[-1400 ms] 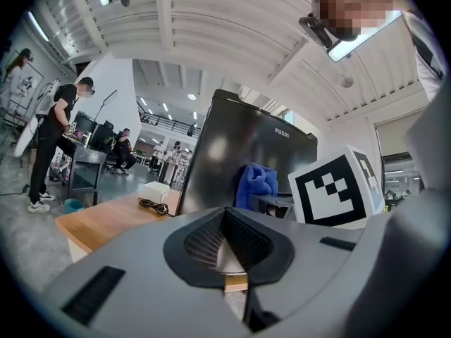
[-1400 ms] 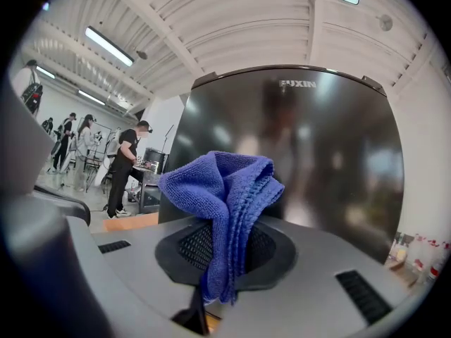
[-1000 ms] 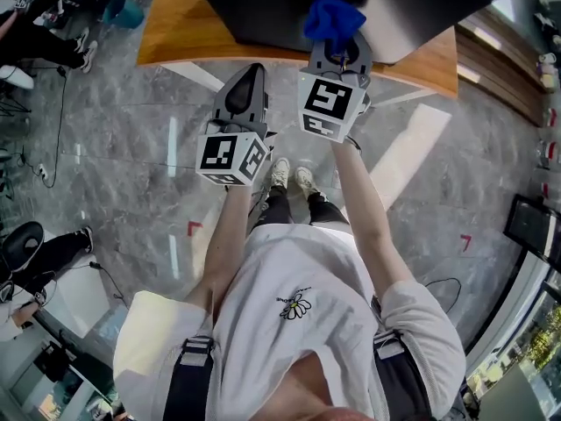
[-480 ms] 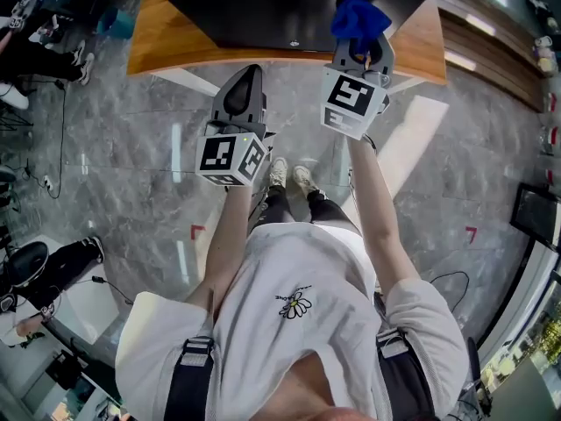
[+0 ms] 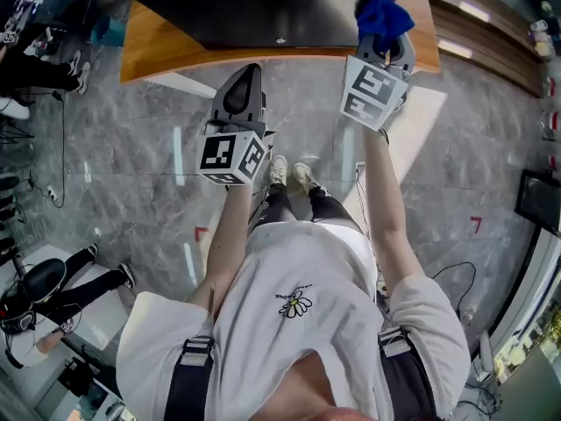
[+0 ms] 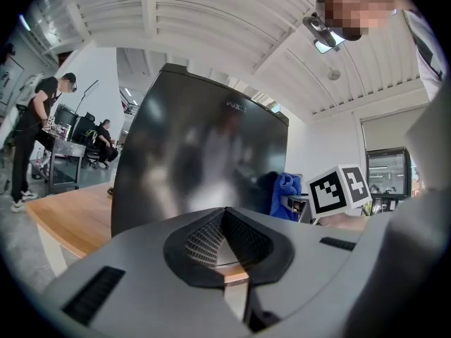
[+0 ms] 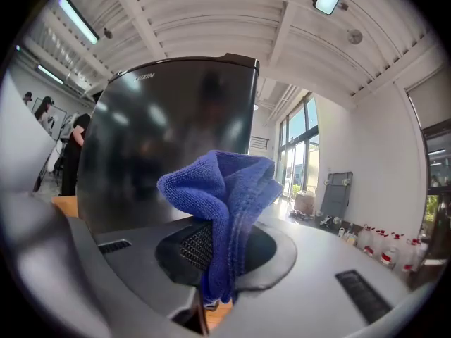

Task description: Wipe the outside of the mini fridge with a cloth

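The mini fridge point(image 5: 263, 7) stands on a wooden bench point(image 5: 166, 46), its glossy black door facing the person and set close to the bench's front edge. The blue cloth point(image 7: 225, 189) is bunched and pinched between the jaws of the right hand-held gripper point(image 7: 211, 259), which is raised to the door's right-hand edge. In the head view the cloth point(image 5: 383, 14) overlaps that corner, but I cannot tell whether it touches the door or sits just short of it. The left hand-held gripper point(image 6: 222, 238) is pressed together on nothing and hangs lower, well apart from the fridge and from the right one.

The door shows only reflections, with no streak or mark to separate wiped from unwiped, so I judge the wipe to be at or near its start. The door, the sides and the top all look left to do.

The room beyond the door's right edge looks open, so a stroke could pass round that side. The bench edge lies just below the door. Bare grey floor point(image 5: 131, 174) surrounds the person, with other people far off to the left.
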